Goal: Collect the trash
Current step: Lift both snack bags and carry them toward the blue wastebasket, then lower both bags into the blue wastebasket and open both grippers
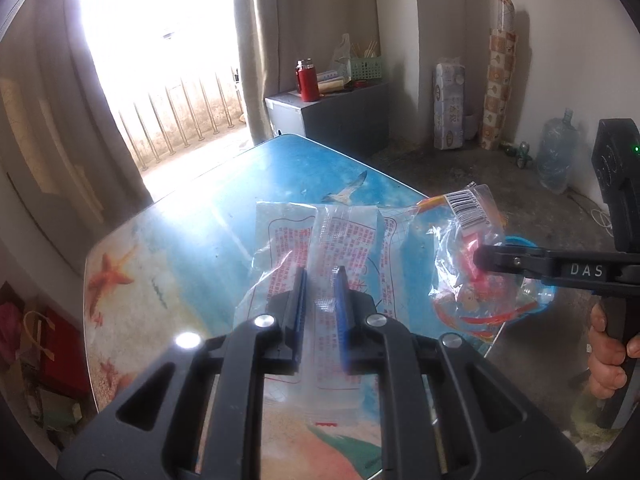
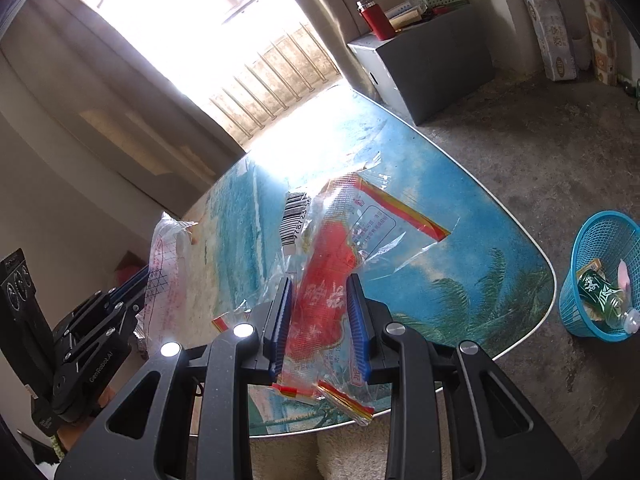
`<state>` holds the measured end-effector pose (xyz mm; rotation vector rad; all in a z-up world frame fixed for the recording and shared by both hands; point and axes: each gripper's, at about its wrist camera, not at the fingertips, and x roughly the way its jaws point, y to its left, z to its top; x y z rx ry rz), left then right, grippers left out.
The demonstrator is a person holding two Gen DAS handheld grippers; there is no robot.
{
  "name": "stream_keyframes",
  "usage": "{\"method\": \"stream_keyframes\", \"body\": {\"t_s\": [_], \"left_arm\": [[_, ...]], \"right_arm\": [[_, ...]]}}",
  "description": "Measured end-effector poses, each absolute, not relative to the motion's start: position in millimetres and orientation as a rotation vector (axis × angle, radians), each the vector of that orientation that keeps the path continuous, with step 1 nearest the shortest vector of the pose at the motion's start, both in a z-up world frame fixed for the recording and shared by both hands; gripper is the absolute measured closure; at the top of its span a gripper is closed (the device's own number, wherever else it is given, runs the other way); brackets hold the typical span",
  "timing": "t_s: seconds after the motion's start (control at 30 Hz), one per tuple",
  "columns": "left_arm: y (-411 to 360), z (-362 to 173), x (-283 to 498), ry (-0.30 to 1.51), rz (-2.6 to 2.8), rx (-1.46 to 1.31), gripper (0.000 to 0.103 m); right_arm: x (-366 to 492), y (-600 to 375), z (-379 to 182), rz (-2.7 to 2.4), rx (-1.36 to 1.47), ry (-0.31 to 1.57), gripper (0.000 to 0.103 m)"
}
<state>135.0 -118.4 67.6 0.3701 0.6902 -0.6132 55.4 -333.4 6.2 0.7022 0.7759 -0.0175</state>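
My left gripper [image 1: 320, 276] is shut on a clear plastic bag with red print [image 1: 320, 236] and holds it above the beach-print table [image 1: 200, 220]. It also shows in the right wrist view [image 2: 164, 276]. My right gripper [image 2: 318, 284] is shut on a clear wrapper with red and yellow print and a barcode [image 2: 328, 264], lifted over the table's near edge. In the left wrist view that wrapper [image 1: 468, 248] hangs from the right gripper [image 1: 480, 258] at the table's right side. A blue mesh trash basket [image 2: 600, 248] stands on the floor to the right, holding a green can and other scraps.
A grey cabinet [image 2: 424, 64] with a red flask [image 2: 374, 18] and a green basket stands beyond the table. Toilet-paper packs [image 1: 450, 106], rolled paper and a water jug [image 1: 556, 156] line the far wall. A balcony door with railing is at the back left.
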Motion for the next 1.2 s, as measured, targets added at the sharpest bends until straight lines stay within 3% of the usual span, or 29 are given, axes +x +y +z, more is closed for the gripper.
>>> {"method": "stream_keyframes", "body": {"t_s": [0.33, 0.6, 0.87, 1.2], "left_arm": [[-242.3, 73.0, 96.0, 0.661, -0.846, 0.445, 0.091], [-362.4, 52.1, 49.0, 0.757, -1.089, 0.497, 0.091], [-475.0, -23.2, 24.5, 0.971, -1.205, 0.562, 0.091], [-561.7, -155.3, 51.2, 1.209, -1.1, 0.619, 0.091]], "right_arm": [[-44.1, -433.1, -1.2, -0.255, 0.816, 0.647, 0.076], [-135.7, -521.5, -49.0, -0.52, 0.933, 0.616, 0.076], [-151.9, -596.6, -115.7, -0.645, 1.004, 0.714, 0.076], [-96.7, -674.2, -211.5, -0.679, 1.042, 0.897, 0.073]]}}
